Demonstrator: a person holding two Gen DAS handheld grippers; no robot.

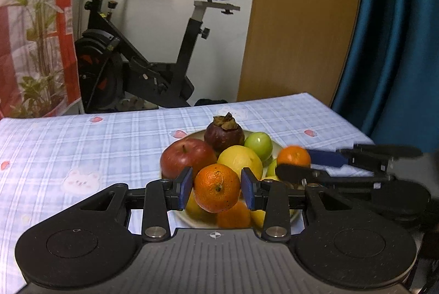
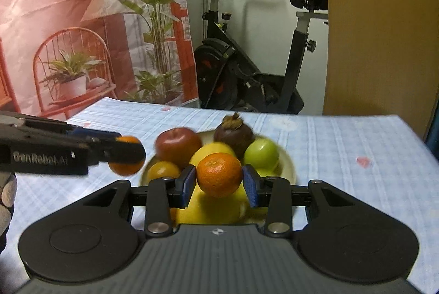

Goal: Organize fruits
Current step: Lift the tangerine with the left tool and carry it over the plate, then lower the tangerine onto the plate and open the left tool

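Observation:
A pale plate [image 1: 285,148] [image 2: 288,167] on the checked tablecloth holds a red apple [image 1: 186,157] [image 2: 178,146], a dark mangosteen [image 1: 223,133] [image 2: 234,133], a yellow lemon [image 1: 240,159] [image 2: 211,151], a green fruit [image 1: 258,141] [image 2: 260,154] and more citrus. My left gripper [image 1: 216,188] is shut on an orange mandarin [image 1: 216,188], held above the plate's near side; it shows in the right wrist view [image 2: 124,155] at the plate's left. My right gripper [image 2: 219,178] is shut on another mandarin [image 2: 219,178]; it shows in the left wrist view [image 1: 293,157] at the plate's right.
The table [image 1: 82,151] carries a light blue checked cloth with pink prints. An exercise bike [image 1: 142,61] stands behind the table's far edge. A wooden panel [image 1: 301,19] and a blue curtain [image 1: 397,47] are at the back right, a printed backdrop [image 2: 68,33] at the left.

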